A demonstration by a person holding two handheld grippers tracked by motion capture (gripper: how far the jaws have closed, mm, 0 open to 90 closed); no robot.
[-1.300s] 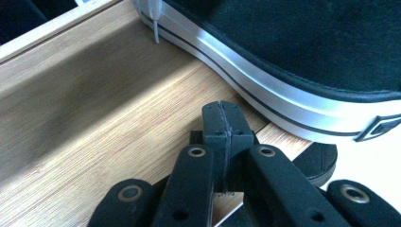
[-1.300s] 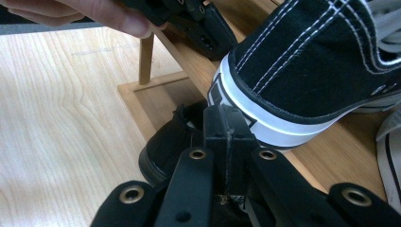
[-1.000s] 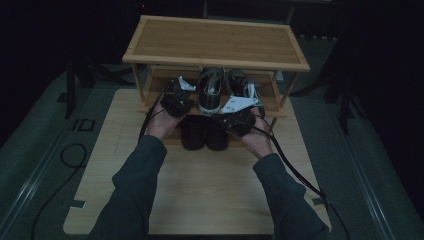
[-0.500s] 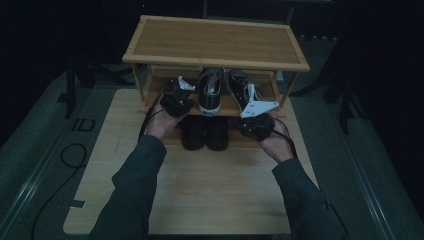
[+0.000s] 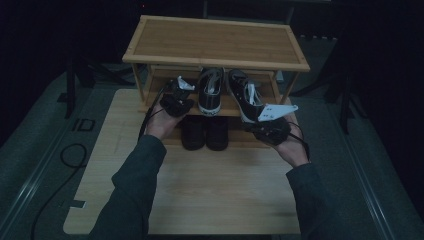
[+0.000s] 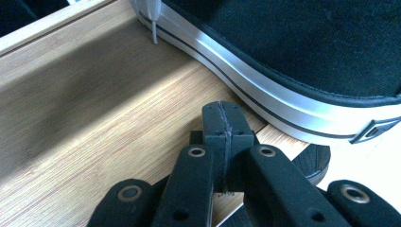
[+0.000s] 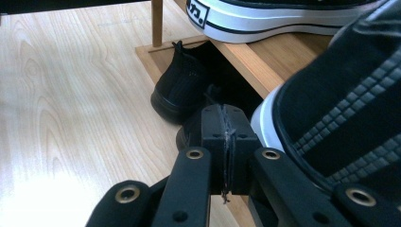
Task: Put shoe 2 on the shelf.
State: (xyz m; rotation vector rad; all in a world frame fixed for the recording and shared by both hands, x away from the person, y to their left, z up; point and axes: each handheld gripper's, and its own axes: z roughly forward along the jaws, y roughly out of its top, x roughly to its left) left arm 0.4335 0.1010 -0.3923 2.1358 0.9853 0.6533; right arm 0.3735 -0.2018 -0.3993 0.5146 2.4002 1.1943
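**Both grippers shut, empty, at the shoe rack**

Dark room all round; from my remote seat I see a pale wooden board (image 5: 200, 190) on a grey floor, with a black cable (image 5: 70, 155) looping at its left edge. Nearest to me, two sleeved forearms come up from the bottom of the high view.

My right gripper (image 5: 267, 129) sits off the rack's front right corner, its grey plate on top. In the right gripper view its jaws are pressed flat together with nothing between them. Just to their right is the right sneaker (image 7: 340, 113), black canvas with a white sole edge, very close to the jaws; whether it touches them I cannot tell.

My left gripper (image 5: 176, 100) is over the left part of the middle shelf (image 6: 94, 109). In the left gripper view its jaws are likewise closed tight and empty, resting near the shelf's front edge, just beside the white sole of the left sneaker (image 6: 293, 61) but apart from it.

Below the shelf, on the lowest level, stand two black shoes (image 5: 205, 132) side by side, heels toward me. Above them the two sneakers stand on the middle shelf, the left one (image 5: 211, 90) straight, the right one (image 5: 245, 97) angled with its heel toward my right gripper.

Farthest is the rack (image 5: 215, 42) itself, bamboo, its top shelf bare
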